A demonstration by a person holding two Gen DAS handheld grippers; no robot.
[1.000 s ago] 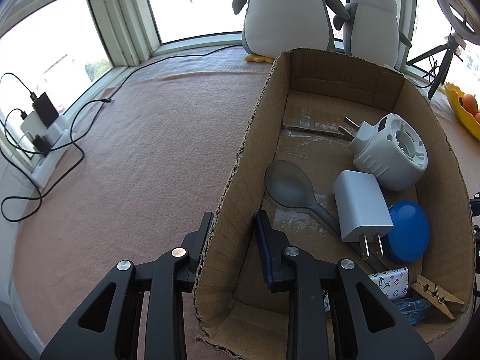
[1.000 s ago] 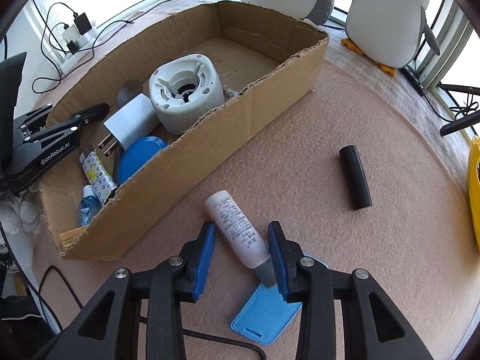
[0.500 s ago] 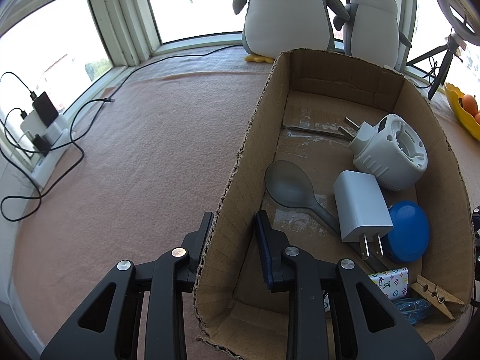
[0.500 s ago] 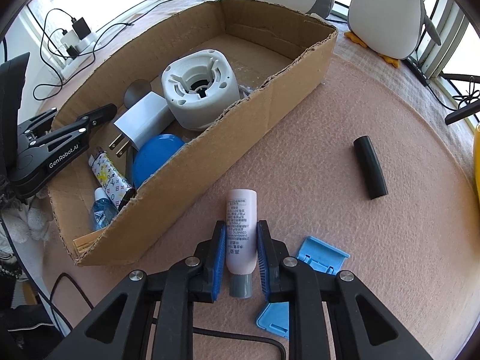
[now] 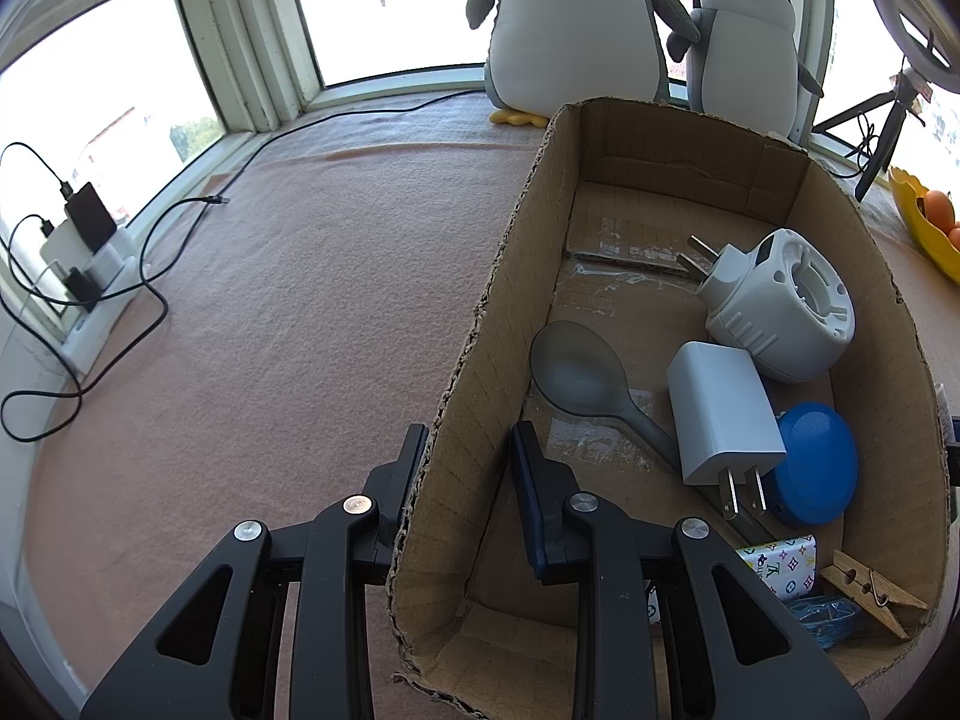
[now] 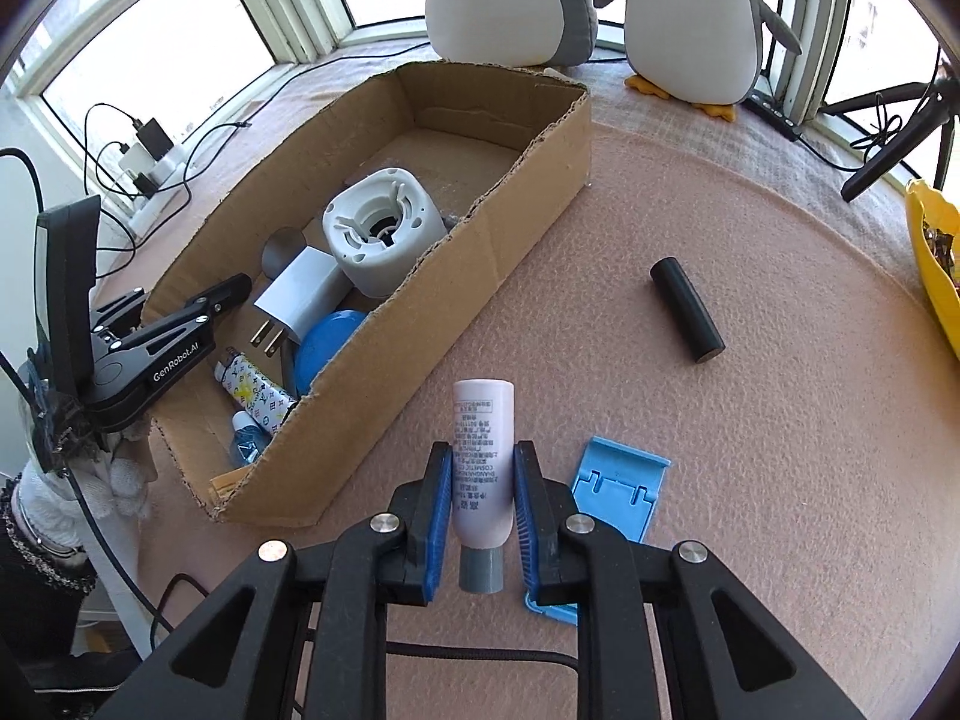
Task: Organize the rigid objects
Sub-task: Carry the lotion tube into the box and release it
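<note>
Pink tube (image 6: 483,462) with the gray cap is pinched between the blue pads of the right gripper (image 6: 482,483), cap end toward the camera, lifted just off the pink mat (image 6: 780,450), so the jaws are pressed on it after closing in. The cardboard box (image 6: 420,324) sits at about 10 o'clock from it, already holding a white plug adapter (image 6: 379,230), a charger (image 6: 303,294), a blue disc (image 6: 327,342) and a spoon (image 5: 576,372) (plus a clothespin (image 5: 870,588)). The left gripper (image 5: 465,456) is clamped on the box's side wall, 1 finger inside, 1 outside. A black cylinder (image 6: 687,309) lies at 2 o'clock, and a blue plastic piece (image 6: 618,495) at 3.
</note>
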